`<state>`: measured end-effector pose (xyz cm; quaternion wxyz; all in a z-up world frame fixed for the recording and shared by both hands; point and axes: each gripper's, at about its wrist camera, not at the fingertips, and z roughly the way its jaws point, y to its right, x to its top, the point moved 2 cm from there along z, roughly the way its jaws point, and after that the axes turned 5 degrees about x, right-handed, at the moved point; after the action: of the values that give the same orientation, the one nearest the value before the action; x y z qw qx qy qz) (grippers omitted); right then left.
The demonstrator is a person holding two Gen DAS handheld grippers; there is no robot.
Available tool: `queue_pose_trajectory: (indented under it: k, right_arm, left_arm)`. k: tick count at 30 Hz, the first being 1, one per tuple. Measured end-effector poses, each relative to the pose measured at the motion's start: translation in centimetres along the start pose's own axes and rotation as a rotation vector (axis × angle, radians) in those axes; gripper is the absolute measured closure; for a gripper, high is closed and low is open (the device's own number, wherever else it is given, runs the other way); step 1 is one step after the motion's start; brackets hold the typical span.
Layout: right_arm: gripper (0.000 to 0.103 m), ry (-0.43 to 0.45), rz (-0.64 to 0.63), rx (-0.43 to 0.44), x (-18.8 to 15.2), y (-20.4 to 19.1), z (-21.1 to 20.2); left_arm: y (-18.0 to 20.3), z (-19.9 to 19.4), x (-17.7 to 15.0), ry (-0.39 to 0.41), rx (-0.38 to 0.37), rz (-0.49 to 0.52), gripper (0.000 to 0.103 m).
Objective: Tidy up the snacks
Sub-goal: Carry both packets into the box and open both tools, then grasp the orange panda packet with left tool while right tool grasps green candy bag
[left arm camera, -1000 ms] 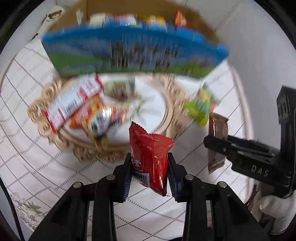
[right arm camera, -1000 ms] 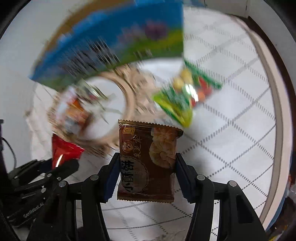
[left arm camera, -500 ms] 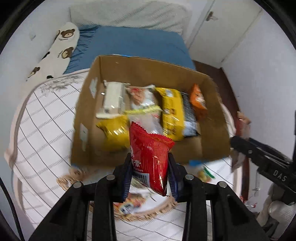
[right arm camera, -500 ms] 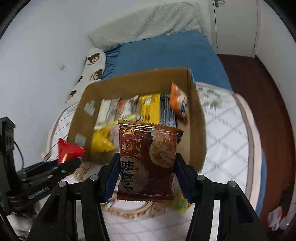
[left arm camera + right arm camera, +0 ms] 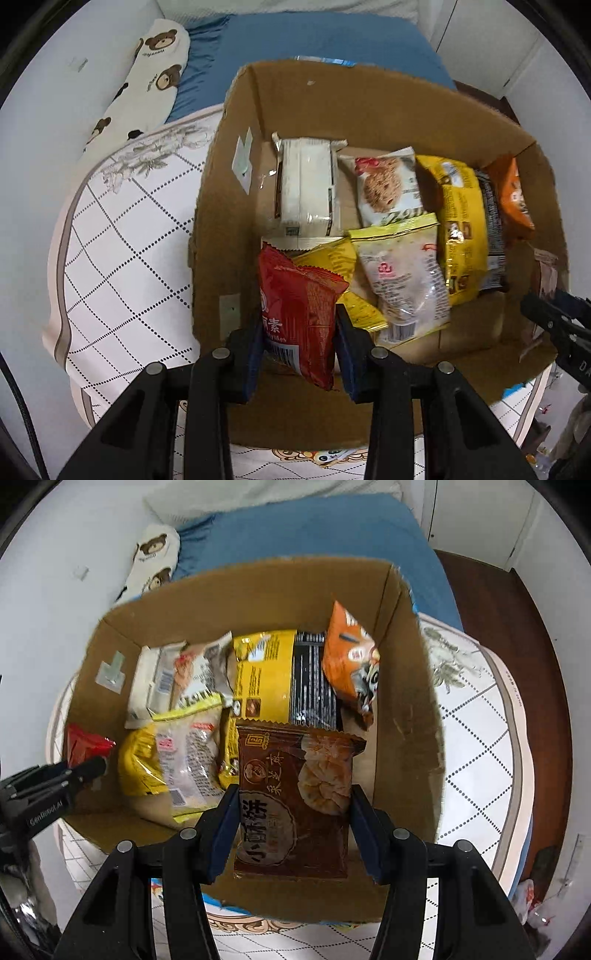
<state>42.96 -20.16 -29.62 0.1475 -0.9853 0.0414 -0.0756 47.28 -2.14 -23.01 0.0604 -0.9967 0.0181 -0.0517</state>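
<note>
An open cardboard box (image 5: 229, 206) (image 5: 402, 709) stands on the table and holds several snack packets. My left gripper (image 5: 298, 343) is shut on a red snack packet (image 5: 299, 306) and holds it over the box's near left corner. My right gripper (image 5: 291, 838) is shut on a brown pastry packet (image 5: 295, 801) and holds it over the box's near right part. The red packet (image 5: 86, 744) and the left gripper's fingers (image 5: 55, 782) show at the left of the right wrist view. The right gripper's fingers (image 5: 554, 321) show at the right edge of the left wrist view, with the brown packet (image 5: 546, 273) seen edge-on.
In the box lie a white carton (image 5: 306, 192), a cookie packet (image 5: 388, 184), yellow bags (image 5: 458, 229), a clear bag (image 5: 402, 280) and an orange packet (image 5: 351, 664). The table has a white checked cloth (image 5: 122, 258). A blue bed (image 5: 314, 40) and bear-print pillow (image 5: 147, 77) lie behind.
Both grippers have risen from the plate on the table and moved forward over the open box, each still holding its packet. The plate has dropped out of view below.
</note>
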Motion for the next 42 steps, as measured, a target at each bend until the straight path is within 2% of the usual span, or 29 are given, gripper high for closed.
queue_pose_trajectory:
  k: [2, 4, 5, 7, 9, 10, 12, 18, 29, 36, 42]
  right_arm:
    - [0.041, -0.036, -0.005, -0.001, -0.1, -0.1, 0.9]
    - [0.032, -0.062, -0.008, -0.001, -0.2, -0.1, 1.6]
    - [0.027, -0.068, -0.010, -0.005, -0.2, -0.2, 1.8]
    - [0.017, -0.080, -0.010, -0.003, -0.2, -0.2, 2.2]
    - [0.009, -0.083, -0.005, -0.009, 0.0, -0.3, 2.3]
    - [0.008, -0.085, -0.004, -0.009, 0.0, -0.3, 2.3]
    - [0.008, -0.093, -0.002, -0.016, 0.0, -0.4, 2.6]
    - [0.006, -0.098, 0.007, -0.019, -0.3, -0.1, 2.7]
    - [0.006, -0.030, -0.015, -0.036, -1.0, -0.9, 0.2]
    - [0.006, 0.044, -0.037, -0.063, -2.2, -1.7, -1.9]
    - [0.006, 0.121, -0.045, -0.062, -3.6, -2.4, -4.6]
  left_arm:
    - [-0.1, 0.5, -0.1, -0.013, 0.002, -0.009, 0.070]
    - [-0.3, 0.7, -0.2, -0.014, 0.001, -0.021, 0.065]
    - [-0.4, 0.9, -0.2, -0.017, -0.005, -0.034, 0.060]
    - [-0.4, 0.9, -0.2, -0.005, -0.010, -0.033, 0.035]
    - [0.0, 0.6, -0.2, 0.004, -0.025, -0.030, 0.025]
    - [0.1, 0.6, -0.2, 0.001, -0.035, -0.031, 0.019]
    - [0.5, 0.6, -0.3, 0.005, -0.038, -0.028, 0.014]
    - [1.2, 0.6, -0.8, 0.014, -0.038, -0.028, 0.014]
    - [1.8, -0.8, -1.7, 0.060, -0.046, -0.033, 0.014]
    - [1.9, -3.9, -3.1, 0.190, -0.003, -0.027, 0.014]
    - [1.9, -7.1, -4.7, 0.280, -0.009, -0.026, 0.014]
